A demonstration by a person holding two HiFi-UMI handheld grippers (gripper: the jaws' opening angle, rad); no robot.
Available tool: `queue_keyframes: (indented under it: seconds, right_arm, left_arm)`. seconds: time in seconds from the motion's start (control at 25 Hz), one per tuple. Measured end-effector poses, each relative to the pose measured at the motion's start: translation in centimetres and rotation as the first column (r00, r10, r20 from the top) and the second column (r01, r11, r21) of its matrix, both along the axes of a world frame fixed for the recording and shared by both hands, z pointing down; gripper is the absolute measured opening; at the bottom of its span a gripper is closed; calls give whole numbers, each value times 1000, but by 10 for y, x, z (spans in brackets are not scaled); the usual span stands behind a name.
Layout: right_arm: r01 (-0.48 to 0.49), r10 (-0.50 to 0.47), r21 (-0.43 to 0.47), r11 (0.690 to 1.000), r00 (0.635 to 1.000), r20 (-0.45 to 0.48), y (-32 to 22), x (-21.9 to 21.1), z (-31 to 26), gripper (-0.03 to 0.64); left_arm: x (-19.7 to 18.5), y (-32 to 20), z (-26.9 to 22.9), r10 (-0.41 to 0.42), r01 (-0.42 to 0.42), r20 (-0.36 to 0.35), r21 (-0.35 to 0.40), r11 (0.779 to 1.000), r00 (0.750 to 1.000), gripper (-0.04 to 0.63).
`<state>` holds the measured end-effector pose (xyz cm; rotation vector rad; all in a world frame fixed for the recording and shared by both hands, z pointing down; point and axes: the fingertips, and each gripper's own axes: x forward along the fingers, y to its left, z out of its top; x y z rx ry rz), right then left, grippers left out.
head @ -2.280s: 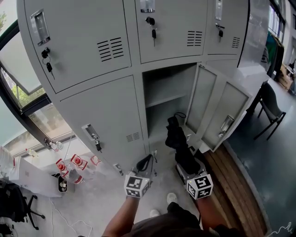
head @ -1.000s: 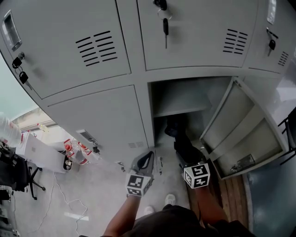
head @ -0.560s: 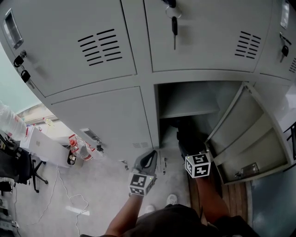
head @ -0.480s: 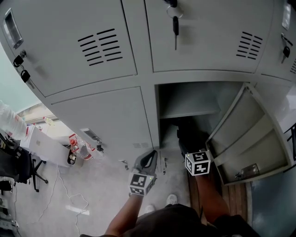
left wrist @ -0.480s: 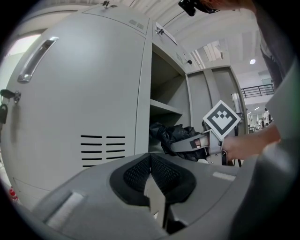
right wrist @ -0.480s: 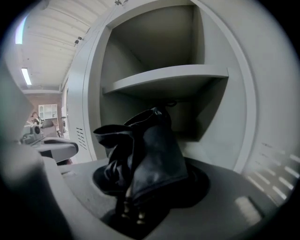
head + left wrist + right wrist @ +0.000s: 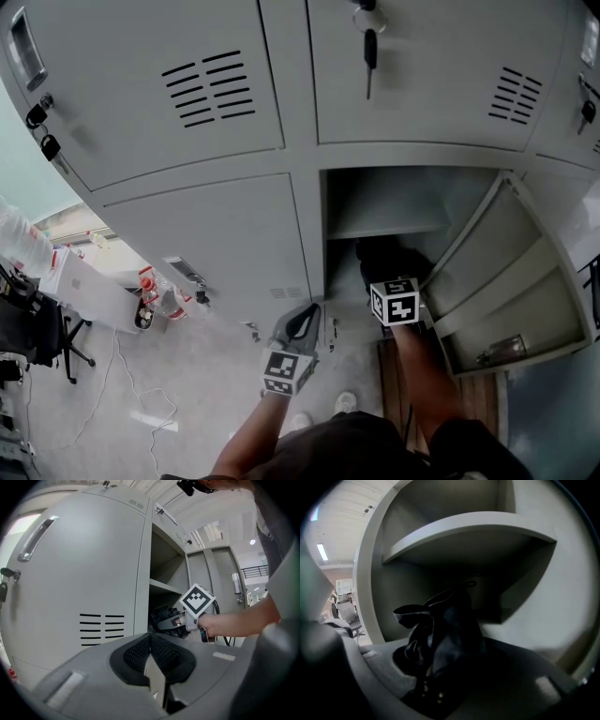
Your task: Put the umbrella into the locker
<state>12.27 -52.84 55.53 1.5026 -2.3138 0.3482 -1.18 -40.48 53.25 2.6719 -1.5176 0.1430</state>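
Observation:
The black folded umbrella [image 7: 386,257] is inside the open lower locker compartment [image 7: 375,202], under its inner shelf [image 7: 389,226]. My right gripper [image 7: 384,274] is shut on it, its marker cube at the compartment's mouth. In the right gripper view the umbrella [image 7: 449,626] fills the space between the jaws of the right gripper [image 7: 443,677], with the shelf [image 7: 478,529] above it. My left gripper [image 7: 304,317] hangs shut and holds nothing, in front of the post left of the opening. From the left gripper view, past the left gripper [image 7: 151,656], the right gripper [image 7: 174,621] and umbrella [image 7: 161,615] show.
The compartment's door [image 7: 497,272] stands open to the right. Closed locker doors [image 7: 206,244] are to the left and above, with a key [image 7: 369,52] hanging from one. Bottles [image 7: 153,298] and a box sit on the floor at left.
My right gripper has pushed forward with the umbrella, from in front of the opening to inside the compartment. The left gripper has stayed where it was.

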Motion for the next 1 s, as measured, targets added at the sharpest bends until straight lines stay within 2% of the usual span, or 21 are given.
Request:
queue_keyframes:
  seconds: [0.36,1.0]
  right_arm:
    - [-35,30,-96,995,998,-53,-30,-4,16,235]
    - [-41,19,-200,979,993,-114,-48,-10,38,245]
  left_arm:
    - [5,2,-1,27,-27,19,11,1000,999,5]
    - [12,6,-1,71,-72,25,12,997,997,5]
